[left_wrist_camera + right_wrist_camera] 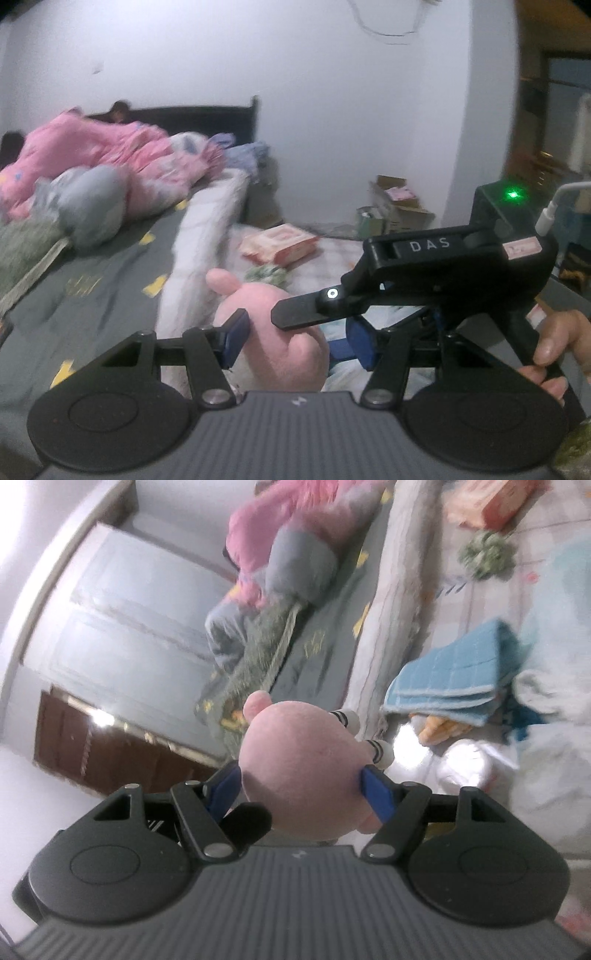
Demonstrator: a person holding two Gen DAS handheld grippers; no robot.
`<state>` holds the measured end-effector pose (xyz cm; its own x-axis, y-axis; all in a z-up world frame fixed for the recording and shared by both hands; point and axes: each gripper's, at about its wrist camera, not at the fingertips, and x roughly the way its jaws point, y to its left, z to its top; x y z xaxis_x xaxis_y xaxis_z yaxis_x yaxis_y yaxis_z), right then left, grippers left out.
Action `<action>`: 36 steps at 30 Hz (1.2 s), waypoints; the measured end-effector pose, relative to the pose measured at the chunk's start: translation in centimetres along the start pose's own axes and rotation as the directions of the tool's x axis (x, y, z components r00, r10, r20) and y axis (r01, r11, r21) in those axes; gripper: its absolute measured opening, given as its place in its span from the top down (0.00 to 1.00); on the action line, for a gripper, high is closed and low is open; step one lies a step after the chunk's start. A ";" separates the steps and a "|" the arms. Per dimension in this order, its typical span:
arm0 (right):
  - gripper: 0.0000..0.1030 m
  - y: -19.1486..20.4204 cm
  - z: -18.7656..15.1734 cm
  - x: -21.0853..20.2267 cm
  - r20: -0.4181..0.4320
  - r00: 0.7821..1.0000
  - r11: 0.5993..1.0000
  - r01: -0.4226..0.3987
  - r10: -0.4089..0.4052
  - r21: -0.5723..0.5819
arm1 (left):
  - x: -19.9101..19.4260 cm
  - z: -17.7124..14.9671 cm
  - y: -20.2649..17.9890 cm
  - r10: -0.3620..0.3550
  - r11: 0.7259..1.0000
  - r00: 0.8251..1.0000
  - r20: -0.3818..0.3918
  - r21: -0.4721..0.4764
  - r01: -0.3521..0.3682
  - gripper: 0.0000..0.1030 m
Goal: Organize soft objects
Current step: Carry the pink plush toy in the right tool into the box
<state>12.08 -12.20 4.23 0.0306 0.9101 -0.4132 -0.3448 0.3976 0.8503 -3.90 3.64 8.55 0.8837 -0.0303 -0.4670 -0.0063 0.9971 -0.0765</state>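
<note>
A pink plush toy [273, 332] with a round head [299, 764] and two small striped white stalks is held in the air over the bedding. My left gripper [299, 341] is shut on it. Its left blue pad presses into the pink body, while the right pad is partly hidden behind the other tool. My right gripper [301, 795] is shut on the toy's head, a blue pad pressed against each side. In the left wrist view, one of the right gripper's black fingers [295, 314] crosses in front of the toy, and a hand [554, 343] grips that tool's handle.
A bed with a grey sheet [110, 266] carries a pink quilt [92, 155] and a grey pillow [92, 206]. A red-and-white pack [280, 243] and a green fluffy thing [487, 554] lie on pale bedding. There is a folded blue towel [454, 672] to the right and cardboard boxes [395, 206] by the wall.
</note>
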 end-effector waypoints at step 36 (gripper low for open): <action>0.32 -25.1 2.5 -26.2 0.368 0.814 0.849 0.263 -0.450 0.457 | 27.2 0.8 -25.7 -0.462 0.814 0.781 -0.421 0.150 0.562 0.44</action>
<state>22.25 -45.71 -5.47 0.5251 0.6045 -0.5991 0.1443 0.6305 0.7627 20.72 -22.75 -1.51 0.4962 -0.5135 -0.7000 0.5615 0.8048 -0.1924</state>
